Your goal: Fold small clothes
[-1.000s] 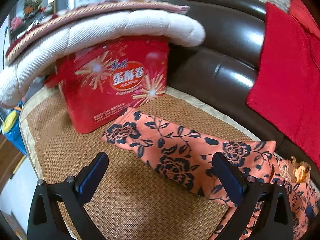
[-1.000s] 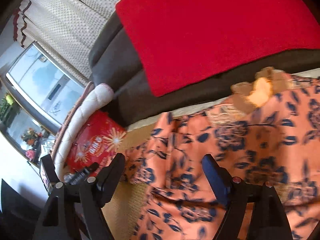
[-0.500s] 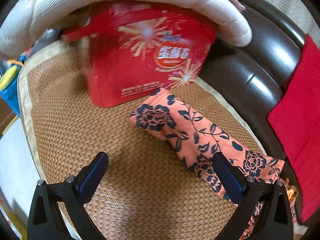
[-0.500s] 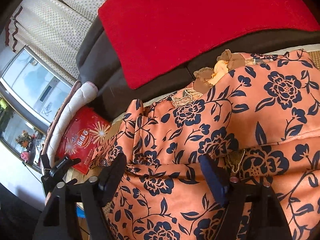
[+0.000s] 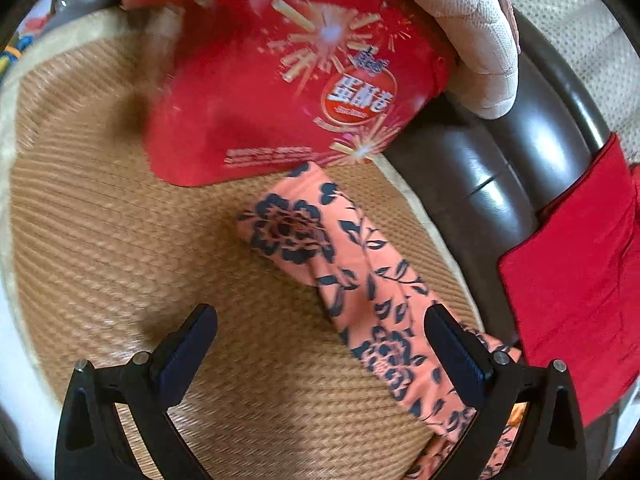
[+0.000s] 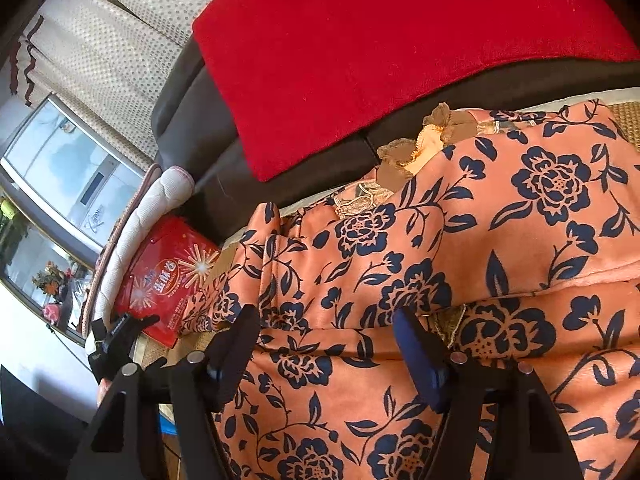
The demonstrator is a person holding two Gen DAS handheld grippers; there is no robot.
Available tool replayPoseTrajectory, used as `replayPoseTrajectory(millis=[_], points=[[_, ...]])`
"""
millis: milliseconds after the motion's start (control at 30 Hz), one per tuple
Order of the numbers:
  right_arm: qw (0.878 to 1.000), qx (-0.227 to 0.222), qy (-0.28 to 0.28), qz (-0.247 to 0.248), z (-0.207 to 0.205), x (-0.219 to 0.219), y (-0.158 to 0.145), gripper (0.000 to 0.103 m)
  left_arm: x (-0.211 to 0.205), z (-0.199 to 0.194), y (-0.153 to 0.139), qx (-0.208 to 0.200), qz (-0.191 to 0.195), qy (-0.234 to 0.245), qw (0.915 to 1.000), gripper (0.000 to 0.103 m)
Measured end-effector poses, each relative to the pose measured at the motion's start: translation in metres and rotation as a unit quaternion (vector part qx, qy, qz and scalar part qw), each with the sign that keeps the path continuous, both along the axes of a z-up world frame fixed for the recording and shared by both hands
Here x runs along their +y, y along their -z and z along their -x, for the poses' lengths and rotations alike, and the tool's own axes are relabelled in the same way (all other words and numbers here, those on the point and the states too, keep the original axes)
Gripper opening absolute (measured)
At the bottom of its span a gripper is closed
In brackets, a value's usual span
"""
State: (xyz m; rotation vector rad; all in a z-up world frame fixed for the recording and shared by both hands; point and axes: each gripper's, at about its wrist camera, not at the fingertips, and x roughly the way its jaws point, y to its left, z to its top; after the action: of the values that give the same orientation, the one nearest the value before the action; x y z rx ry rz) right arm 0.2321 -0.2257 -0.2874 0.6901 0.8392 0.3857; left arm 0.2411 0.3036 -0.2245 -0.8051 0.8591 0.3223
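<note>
Woven mat (image 5: 120, 264) barer than before, floral garment (image 5: 360, 276) further right.

Left tool (image 5: 320, 344) over mat (image 5: 120, 260); garment sleeve (image 5: 340, 264) runs from beneath its right finger forward to the box (image 5: 280, 92). Cushion (image 5: 472, 20) on the box. Sofa back (image 5: 500, 168) right. Right tool (image 6: 324, 344) over garment body (image 6: 460, 248); cloth (image 6: 380, 52) beyond.
</note>
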Motion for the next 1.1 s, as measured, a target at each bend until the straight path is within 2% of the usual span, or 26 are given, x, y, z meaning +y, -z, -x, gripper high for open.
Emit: replayPoseTrajectory(millis=[67,133,233,333,467,500,567,633,700,733,800,867,967,1033,1100], points=[[1.000,0.002,0.002,0.002,-0.001,-0.001,0.001,0.072,0.000,-0.010,0.006,-0.007,0.019,0.004,0.9998,0.095],[1.000,0.003,0.004,0.002,-0.002,-0.003,0.003,0.072,0.001,-0.019,0.012,-0.005,0.031,0.007,0.9995,0.077],[1.000,0.004,0.006,0.004,-0.003,-0.004,0.004,0.072,0.002,-0.028,0.025,0.000,0.060,0.007,0.9981,0.065],[1.000,0.005,0.007,0.010,-0.005,-0.005,0.005,0.072,0.003,-0.034,0.033,-0.004,0.082,0.005,0.9966,0.061],[1.000,0.008,0.010,0.011,-0.008,-0.007,0.009,0.072,-0.001,-0.043,0.035,-0.004,0.075,0.003,0.9971,0.061],[1.000,0.009,0.010,0.011,-0.009,-0.007,0.009,0.072,-0.002,-0.045,0.036,-0.003,0.071,0.004,0.9974,0.057],[1.000,0.009,0.012,0.011,-0.010,-0.009,0.010,0.072,-0.004,-0.052,0.039,0.004,0.068,0.008,0.9977,0.043],[1.000,0.009,0.014,0.012,-0.011,-0.010,0.011,0.072,-0.005,-0.057,0.046,0.010,0.067,0.009,0.9977,0.021],[1.000,0.009,0.018,0.013,-0.011,-0.013,0.011,0.072,-0.004,-0.056,0.048,-0.007,0.069,-0.003,0.9976,0.010],[1.000,0.010,0.020,0.012,-0.011,-0.016,0.012,0.072,-0.004,-0.054,0.046,-0.017,0.070,-0.011,0.9973,0.009],[1.000,0.011,0.026,0.010,-0.011,-0.020,0.012,0.072,-0.007,-0.053,0.036,-0.039,0.057,-0.013,0.9975,0.007],[0.999,0.011,0.033,0.009,-0.010,-0.025,0.013,0.072,-0.018,-0.053,0.018,-0.061,0.027,-0.003,0.9978,0.006],[0.999,0.009,0.045,0.007,-0.009,-0.034,0.011,0.072,-0.050,-0.057,-0.020,-0.101,-0.033,0.040,0.9936,0.006],[0.998,0.007,0.057,0.005,-0.008,-0.042,0.010,0.072,-0.084,-0.059,-0.047,-0.130,-0.089,0.079,0.9843,0.006],[0.998,0.006,0.070,0.000,-0.007,-0.051,0.009,0.072,-0.122,-0.057,-0.071,-0.166,-0.129,0.120,0.9702,0.006]])
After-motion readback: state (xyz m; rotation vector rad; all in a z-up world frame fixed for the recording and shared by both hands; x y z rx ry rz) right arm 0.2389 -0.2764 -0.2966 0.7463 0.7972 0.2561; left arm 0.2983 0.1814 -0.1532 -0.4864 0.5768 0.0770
